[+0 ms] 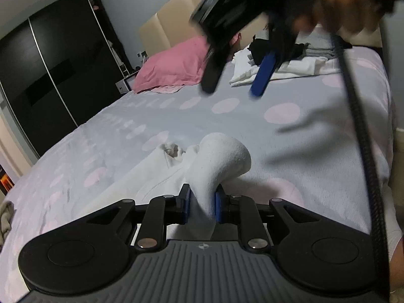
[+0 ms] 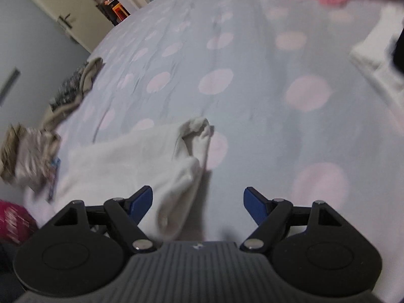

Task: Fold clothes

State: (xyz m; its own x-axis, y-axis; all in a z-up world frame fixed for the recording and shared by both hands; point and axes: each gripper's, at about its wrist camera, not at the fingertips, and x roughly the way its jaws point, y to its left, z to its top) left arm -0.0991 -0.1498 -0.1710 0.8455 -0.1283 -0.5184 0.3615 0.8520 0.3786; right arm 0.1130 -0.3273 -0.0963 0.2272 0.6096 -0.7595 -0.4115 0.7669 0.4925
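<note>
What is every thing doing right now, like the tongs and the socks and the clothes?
Left tongs: shut on the white sock.
White sock: pinched, its end sticking up.
Right tongs: open, empty, above the bed.
Other white sock: lying crumpled on the bedspread.
Clothes pile: folded, stacked near the headboard.
Pink pillow: lying flat.

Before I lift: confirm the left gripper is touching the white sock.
Touching. The left wrist view shows the left gripper pinching the white sock on both sides.

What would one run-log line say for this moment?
left gripper: shut on white sock | right gripper: open, holding nothing, above bedspread | fold: not yet done
</note>
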